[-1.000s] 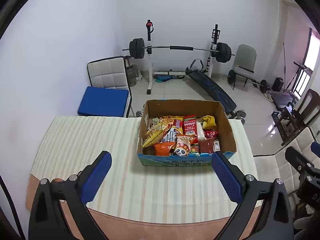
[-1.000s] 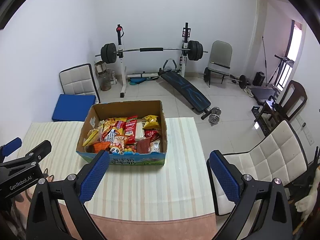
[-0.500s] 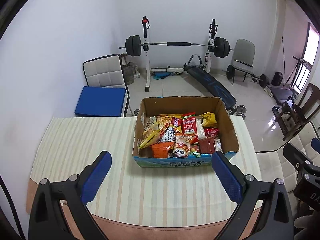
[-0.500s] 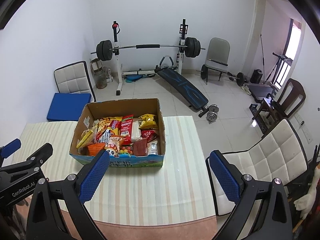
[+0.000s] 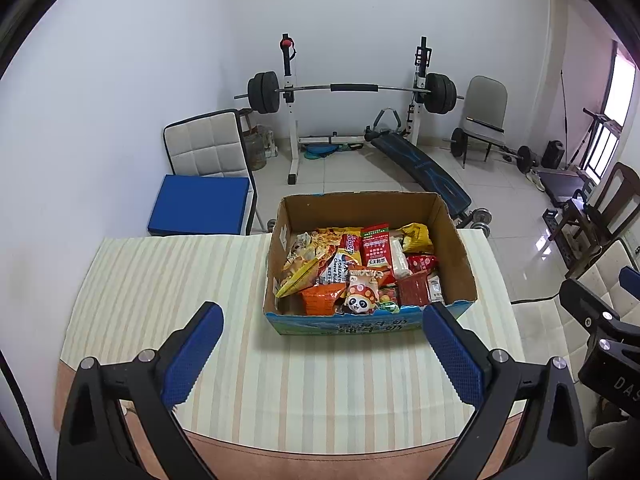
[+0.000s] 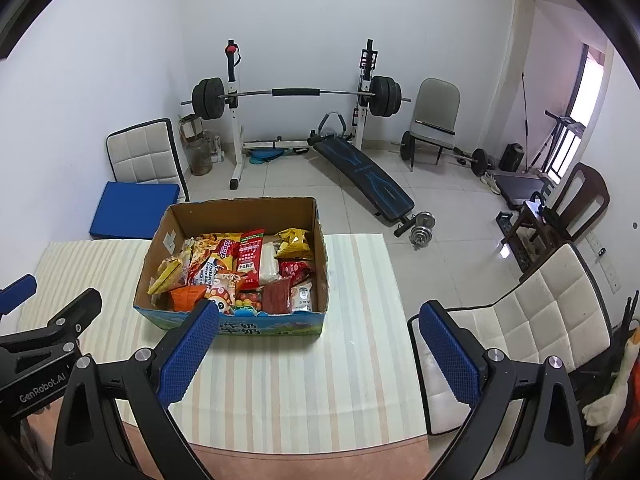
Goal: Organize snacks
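Left wrist view: the left gripper (image 5: pixel 318 322) is spread wide and holds nothing; it hangs above the near part of the table (image 5: pixel 160 280), short of the box (image 5: pixel 460 248). The box stands on the striped cloth, right of centre, flaps cut away, top open. It is filled with snacks (image 5: pixel 360 268) in a loose heap: a panda packet (image 5: pixel 360 296) and an orange packet (image 5: pixel 322 298) at the near wall, a red packet (image 5: pixel 376 246) upright in the middle, a yellow packet (image 5: pixel 416 236) at the far right. The right gripper's body shows at the right edge.

Right wrist view: the right gripper (image 6: pixel 318 320) is likewise wide open and empty, above the table's near right, with the box (image 6: pixel 240 212) ahead and to the left. Its left finger (image 6: pixel 188 352) overlaps the box's near wall in this view; contact cannot be told.

Handling, as judgement: the packets are light, soft film pouches, probably air-filled and slippery, with crushable contents. Take one by its flat sealed edge or upper corner, with light closure. Packets standing highest at the near wall offer the clearest access. The cardboard box is stiff enough to push or steady by its wall.
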A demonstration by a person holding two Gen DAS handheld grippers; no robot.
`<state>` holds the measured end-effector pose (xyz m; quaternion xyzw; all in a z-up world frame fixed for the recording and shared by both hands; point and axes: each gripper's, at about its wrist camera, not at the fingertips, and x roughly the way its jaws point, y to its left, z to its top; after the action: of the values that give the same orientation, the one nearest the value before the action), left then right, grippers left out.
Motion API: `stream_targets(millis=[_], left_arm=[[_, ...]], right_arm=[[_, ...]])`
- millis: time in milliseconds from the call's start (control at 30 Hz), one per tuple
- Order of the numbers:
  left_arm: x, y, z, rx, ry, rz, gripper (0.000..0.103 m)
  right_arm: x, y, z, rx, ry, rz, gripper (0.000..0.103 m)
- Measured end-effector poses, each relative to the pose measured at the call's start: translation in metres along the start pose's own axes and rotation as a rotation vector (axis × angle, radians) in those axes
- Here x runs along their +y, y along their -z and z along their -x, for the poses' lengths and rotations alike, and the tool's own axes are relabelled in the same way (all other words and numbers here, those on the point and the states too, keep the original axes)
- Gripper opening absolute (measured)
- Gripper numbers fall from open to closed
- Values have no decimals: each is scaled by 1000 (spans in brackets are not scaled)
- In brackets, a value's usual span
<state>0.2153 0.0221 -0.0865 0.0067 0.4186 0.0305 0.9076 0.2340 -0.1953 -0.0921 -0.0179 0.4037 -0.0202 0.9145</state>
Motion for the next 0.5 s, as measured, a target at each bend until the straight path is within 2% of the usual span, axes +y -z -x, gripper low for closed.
stream_targets(millis=[500], left_arm=[[-1, 3, 0, 4, 8, -6, 102]], right_arm=[[-3, -1, -2, 5, -7, 2, 102]])
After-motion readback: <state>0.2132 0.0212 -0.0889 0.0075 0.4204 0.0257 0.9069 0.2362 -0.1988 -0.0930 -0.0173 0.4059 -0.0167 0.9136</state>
